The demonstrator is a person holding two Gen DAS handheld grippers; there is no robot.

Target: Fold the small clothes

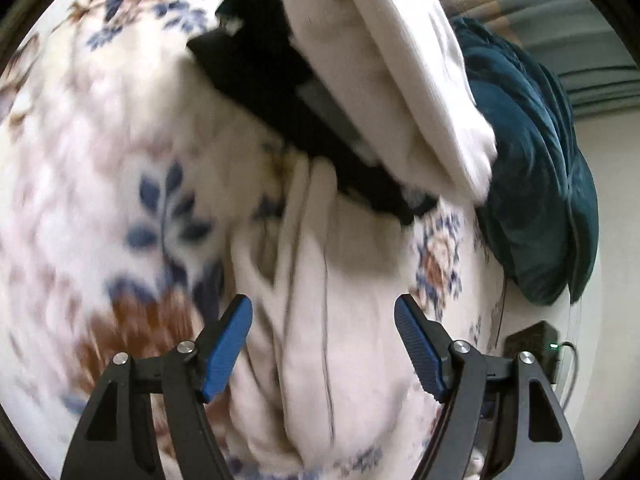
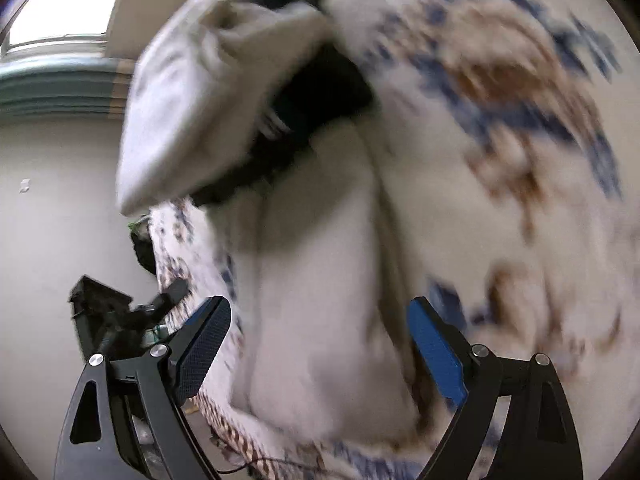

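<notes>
With my left claw (image 1: 323, 346) and right claw (image 2: 319, 354) both spread and empty over the white garment (image 1: 312, 340), I should pinch its hem corners evenly.

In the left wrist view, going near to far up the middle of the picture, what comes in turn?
Pale cream garment lying on the floral blanket → black garment → white folded cloth
</notes>
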